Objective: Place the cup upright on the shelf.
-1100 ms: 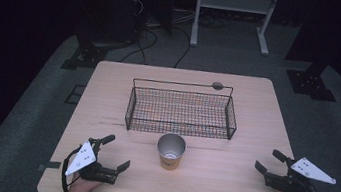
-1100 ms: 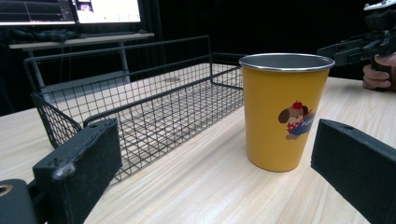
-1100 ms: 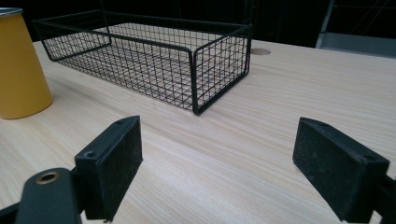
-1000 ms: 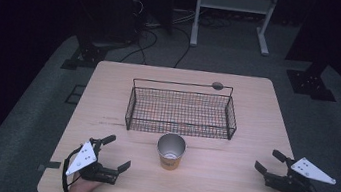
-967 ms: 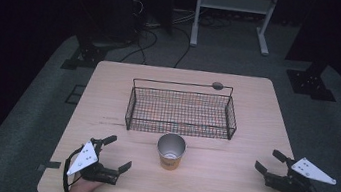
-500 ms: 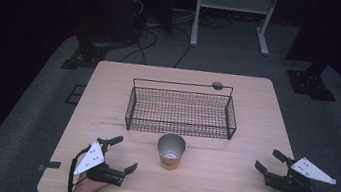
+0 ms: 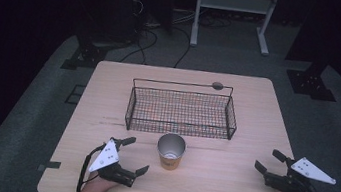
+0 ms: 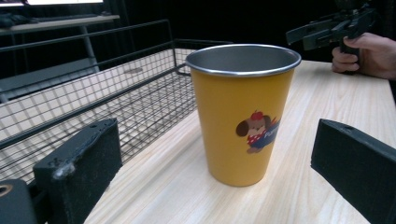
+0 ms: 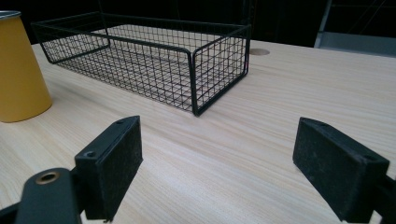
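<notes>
Seeing the yellow cup (image 7: 171, 151) upright on the table (image 7: 251, 117), just in front of the wire basket (image 7: 181, 112). Our left gripper (image 7: 135, 155) is spread wide near it, holding nothing; right gripper (image 7: 269, 160) likewise, well apart.

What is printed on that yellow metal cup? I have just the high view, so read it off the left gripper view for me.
Observer: The yellow metal cup bears a small cartoon dog, on the side facing the left gripper.
Operator: Check whether its fingers touch the cup. Report.
Observer: They do not. Both black fingers stand wide apart and short of the cup, with the light wooden table bare between them.
Operator: Switch to the right gripper view. Tell me what sits between those fingers.
Observer: Bare tabletop. The right gripper is open, pointing towards a near corner of the black wire basket.
</notes>
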The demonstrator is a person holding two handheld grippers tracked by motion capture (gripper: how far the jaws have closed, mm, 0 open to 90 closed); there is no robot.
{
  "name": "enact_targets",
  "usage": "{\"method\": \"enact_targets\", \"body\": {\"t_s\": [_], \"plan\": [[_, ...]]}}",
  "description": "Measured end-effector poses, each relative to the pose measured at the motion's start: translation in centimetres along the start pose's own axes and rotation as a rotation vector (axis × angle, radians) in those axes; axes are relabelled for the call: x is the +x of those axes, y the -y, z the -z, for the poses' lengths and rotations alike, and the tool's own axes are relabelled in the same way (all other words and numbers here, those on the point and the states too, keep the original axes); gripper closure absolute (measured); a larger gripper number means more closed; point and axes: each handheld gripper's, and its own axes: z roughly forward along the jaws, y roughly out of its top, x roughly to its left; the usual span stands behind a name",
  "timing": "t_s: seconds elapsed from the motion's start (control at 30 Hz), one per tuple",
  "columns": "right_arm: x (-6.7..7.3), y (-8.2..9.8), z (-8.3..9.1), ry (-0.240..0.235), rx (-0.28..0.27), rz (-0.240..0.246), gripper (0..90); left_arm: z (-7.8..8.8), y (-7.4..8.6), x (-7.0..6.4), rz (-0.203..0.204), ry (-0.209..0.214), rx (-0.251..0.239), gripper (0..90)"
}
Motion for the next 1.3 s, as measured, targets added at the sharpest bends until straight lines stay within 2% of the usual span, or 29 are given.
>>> {"method": "enact_targets", "body": {"t_s": [0.13,0.27,0.43,0.73,0.9,1.1,1.3], "plan": [[0.0,0.0,0.0,-0.001,0.000,0.002,14.7,-1.0,-0.6,-0.1,0.005,0.027,0.011,1.0],[0.0,0.0,0.0,0.001,-0.001,0.004,14.7,-1.7,-0.7,-0.3,-0.003,0.030,0.020,1.0],[0.0,0.0,0.0,-0.001,-0.002,0.005,14.7,-2.9,-0.6,-0.4,0.021,0.052,0.039,1.0],[0.1,0.0,0.0,0.002,-0.001,0.007,14.7,-4.7,-0.8,-0.8,0.008,0.056,0.084,1.0],[0.1,0.0,0.0,0.001,0.000,0.008,14.7,-5.2,-0.9,-0.8,0.024,0.051,0.083,1.0],[0.1,0.0,0.0,0.000,0.001,0.010,14.7,-6.5,-1.0,-1.0,0.044,0.074,0.080,1.0],[0.1,-0.1,0.0,0.000,0.002,0.014,14.7,-7.4,-1.2,-1.1,0.041,0.080,0.072,1.0]]}}
